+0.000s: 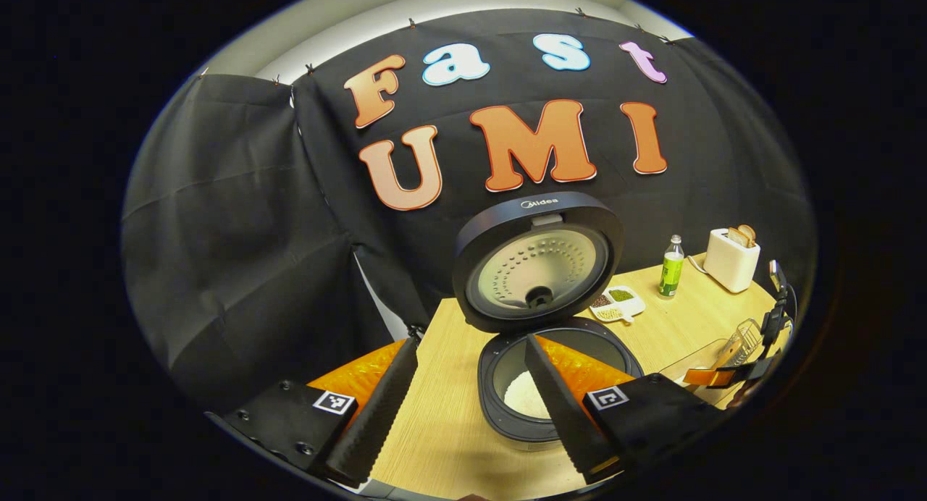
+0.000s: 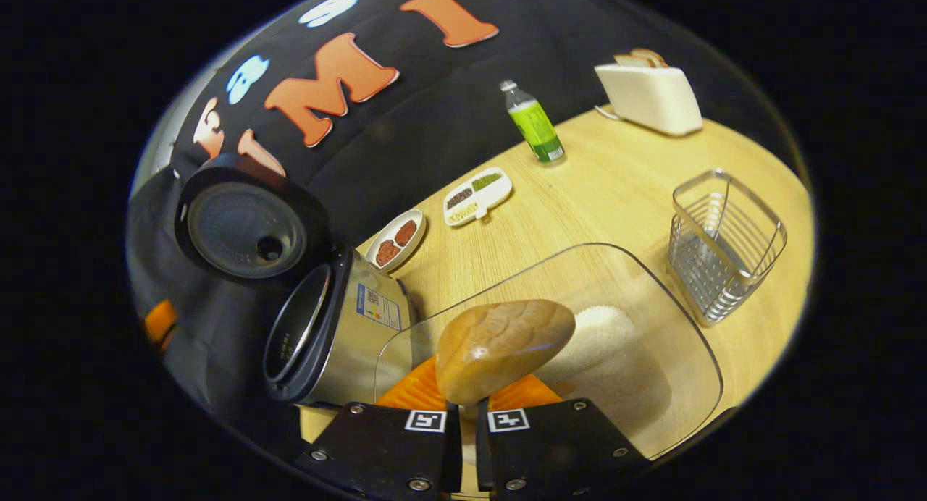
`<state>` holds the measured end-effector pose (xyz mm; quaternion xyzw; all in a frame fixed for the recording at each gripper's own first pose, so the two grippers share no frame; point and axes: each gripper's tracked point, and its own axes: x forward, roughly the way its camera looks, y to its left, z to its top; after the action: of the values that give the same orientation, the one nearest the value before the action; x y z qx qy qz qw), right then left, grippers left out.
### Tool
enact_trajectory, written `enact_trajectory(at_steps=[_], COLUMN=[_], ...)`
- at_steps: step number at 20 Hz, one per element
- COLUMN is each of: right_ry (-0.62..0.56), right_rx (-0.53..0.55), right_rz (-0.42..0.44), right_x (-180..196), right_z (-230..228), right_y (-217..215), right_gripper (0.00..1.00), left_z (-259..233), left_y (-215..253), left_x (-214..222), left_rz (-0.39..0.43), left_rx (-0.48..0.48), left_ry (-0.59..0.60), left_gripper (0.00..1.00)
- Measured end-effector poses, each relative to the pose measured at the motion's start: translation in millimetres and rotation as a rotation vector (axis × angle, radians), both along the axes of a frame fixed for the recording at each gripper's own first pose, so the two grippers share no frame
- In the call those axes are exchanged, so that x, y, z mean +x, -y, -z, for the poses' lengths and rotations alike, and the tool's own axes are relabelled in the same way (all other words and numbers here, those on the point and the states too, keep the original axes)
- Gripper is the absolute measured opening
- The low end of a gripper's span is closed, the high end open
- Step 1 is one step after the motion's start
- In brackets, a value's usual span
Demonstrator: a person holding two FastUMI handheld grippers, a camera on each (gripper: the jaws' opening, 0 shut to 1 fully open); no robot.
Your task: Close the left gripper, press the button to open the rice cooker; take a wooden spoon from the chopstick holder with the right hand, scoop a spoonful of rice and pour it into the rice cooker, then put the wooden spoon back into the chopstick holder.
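Wooden and pale brown, the spoon is clamped by its handle between the nearly closed fingers of the right gripper, its bowl turned back-side up over the clear container that holds a heap of white rice. Whether the spoon carries any rice cannot be told from this side. Just to its left stands the rice cooker, its lid swung fully up; the left gripper view shows white rice already lying in the inner pot. The left gripper hangs with its fingers spread apart, holding nothing, above the table in front of the cooker.

So the button press looks done and the spoon is out of the wire holder, which stands empty to the right of the container. If the rice in the pot is the poured spoonful, returning the spoon remains; otherwise scooping and pouring come first. Farther back sit two small dishes, a green bottle and a toaster.
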<state>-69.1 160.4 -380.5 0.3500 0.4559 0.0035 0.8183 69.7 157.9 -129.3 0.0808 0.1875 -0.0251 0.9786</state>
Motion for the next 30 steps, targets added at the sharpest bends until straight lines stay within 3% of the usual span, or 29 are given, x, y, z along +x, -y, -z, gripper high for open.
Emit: enact_trajectory(at_steps=[1,2,5,6,7,9,18,19,20,25,27,29,30], right_ry=[0.005,0.015,0.014,0.007,0.002,0.0,0.053,0.062,0.065,0.061,0.06,0.048,0.039], right_rx=[0.046,0.08,0.141,0.162,0.187,0.234,0.471,0.503,0.522,0.637,0.713,0.784,0.814], right_rz=[0.018,0.028,0.044,0.052,0.058,0.072,0.227,0.245,0.265,0.323,0.348,0.376,0.389], right_x=[3.7,8.3,13.2,12.4,11.4,11.6,31.6,34.8,37.1,47.9,53.8,62.4,67.3], right_z=[-5.1,-11.1,-12.9,-12.9,-12.3,-14.3,-60.3,-68.0,-71.7,-92.9,-105.5,-115.3,-119.2], right_y=[1.9,2.3,5.2,7.1,7.8,10.7,59.9,64.5,70.3,76.6,75.5,76.0,73.8], right_gripper=[0.07,0.07,0.07,0.07,0.07,0.07,0.07,0.07,0.07,0.07,0.06,0.07,0.07], left_z=[0.7,2.6,4.3,3.5,3.1,2.3,-4.7,-5.0,-6.9,-7.4,-10.6,-13.6,-14.4], left_y=[-0.3,0.5,7.7,11.0,14.8,21.6,55.9,59.0,60.7,71.0,70.8,69.4,67.7], left_x=[-0.1,-0.6,-0.5,-0.7,-0.3,-1.6,-1.4,-1.3,-0.3,-3.5,-5.2,-7.6,-9.3], left_rz=[-0.001,-0.002,-0.001,0.0,0.003,0.011,0.03,0.029,0.025,0.012,0.002,-0.008,-0.014], left_rx=[0.002,0.005,-0.003,-0.006,-0.008,-0.012,-0.032,-0.035,-0.037,-0.06,-0.063,-0.072,-0.075], left_ry=[-0.001,-0.006,-0.014,-0.013,-0.011,-0.007,0.012,0.016,0.02,0.024,0.037,0.047,0.051], left_gripper=[1.0,0.94,0.94,1.0,0.94,0.93,0.93,1.0,0.94,0.93,1.0,1.0,0.94])
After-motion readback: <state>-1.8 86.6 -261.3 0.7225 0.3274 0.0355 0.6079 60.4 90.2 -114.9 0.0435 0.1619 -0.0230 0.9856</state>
